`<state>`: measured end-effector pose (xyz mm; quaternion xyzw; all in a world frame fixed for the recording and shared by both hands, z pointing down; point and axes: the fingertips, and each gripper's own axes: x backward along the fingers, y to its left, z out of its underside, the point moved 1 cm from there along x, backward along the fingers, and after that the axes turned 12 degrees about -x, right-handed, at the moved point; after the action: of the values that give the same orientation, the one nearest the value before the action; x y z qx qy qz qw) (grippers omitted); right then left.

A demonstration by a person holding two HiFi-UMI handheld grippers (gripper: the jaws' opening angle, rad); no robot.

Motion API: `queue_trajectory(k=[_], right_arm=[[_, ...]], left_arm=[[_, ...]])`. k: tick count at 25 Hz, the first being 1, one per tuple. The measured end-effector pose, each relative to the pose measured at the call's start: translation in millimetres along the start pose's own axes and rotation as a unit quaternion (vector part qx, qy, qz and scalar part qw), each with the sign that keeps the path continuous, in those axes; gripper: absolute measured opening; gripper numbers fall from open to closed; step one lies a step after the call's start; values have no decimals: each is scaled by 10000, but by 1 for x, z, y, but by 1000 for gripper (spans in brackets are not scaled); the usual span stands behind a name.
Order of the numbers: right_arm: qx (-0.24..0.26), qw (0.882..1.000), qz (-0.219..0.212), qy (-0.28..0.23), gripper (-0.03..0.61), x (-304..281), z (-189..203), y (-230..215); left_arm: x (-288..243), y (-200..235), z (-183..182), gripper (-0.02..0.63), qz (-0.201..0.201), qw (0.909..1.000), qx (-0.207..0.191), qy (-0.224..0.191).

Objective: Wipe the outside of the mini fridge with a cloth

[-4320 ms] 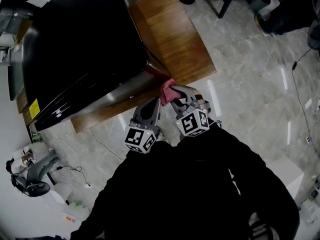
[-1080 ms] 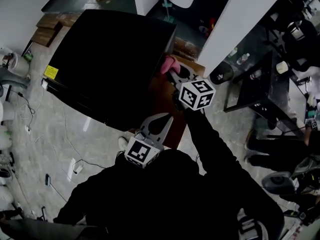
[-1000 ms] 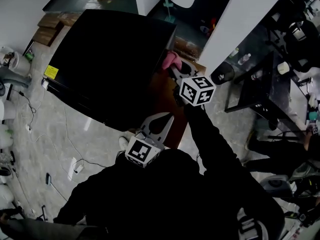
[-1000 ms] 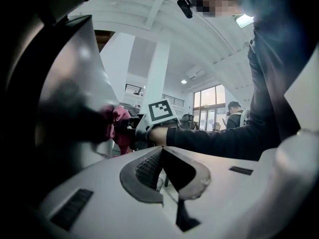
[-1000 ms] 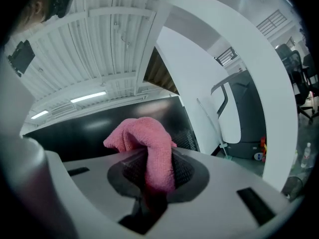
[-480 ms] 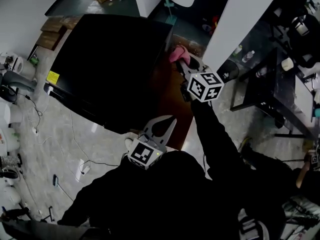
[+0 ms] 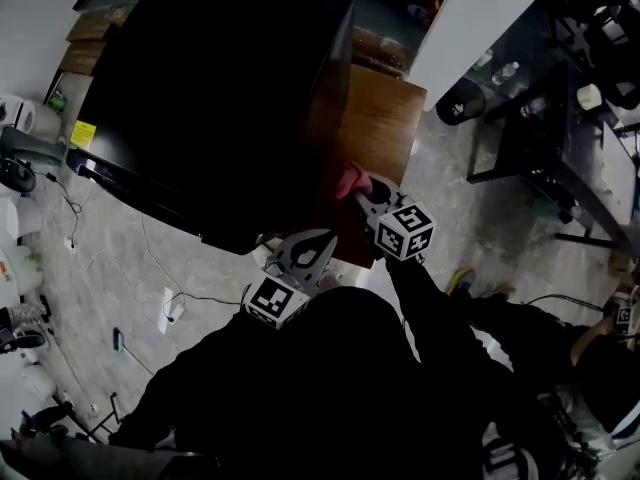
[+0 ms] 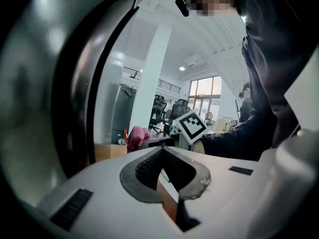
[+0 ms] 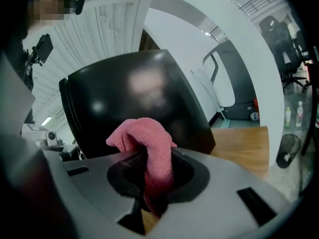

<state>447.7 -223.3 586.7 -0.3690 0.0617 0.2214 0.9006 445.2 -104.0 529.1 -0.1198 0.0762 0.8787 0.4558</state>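
Observation:
The black mini fridge stands on a low wooden platform in the head view. My right gripper is shut on a pink cloth, which sits by the fridge's right side near its near corner. In the right gripper view the cloth bulges out of the jaws in front of the glossy fridge. My left gripper hangs shut and empty close to my body, just below the fridge's near edge. In the left gripper view its jaws meet, and the cloth shows beyond.
A white pillar and a black bin stand right of the platform. A dark table with bottles lies further right. Cables and white devices lie on the tiled floor at left.
The right gripper has drawn the pink cloth from the fridge's far right corner back along its right side toward me. The left gripper stays shut by my body.

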Motion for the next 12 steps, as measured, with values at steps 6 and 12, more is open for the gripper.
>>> queue_trajectory(k=[6,12], right_arm=[[-358,9965,-107,744,81,-21,102,3],[-443,9936,-309,991,81,-43,139,10]], left_arm=[[17,6,62,6,-181,9988,110,437],[31,21,106,6,-435,9956,302,777]])
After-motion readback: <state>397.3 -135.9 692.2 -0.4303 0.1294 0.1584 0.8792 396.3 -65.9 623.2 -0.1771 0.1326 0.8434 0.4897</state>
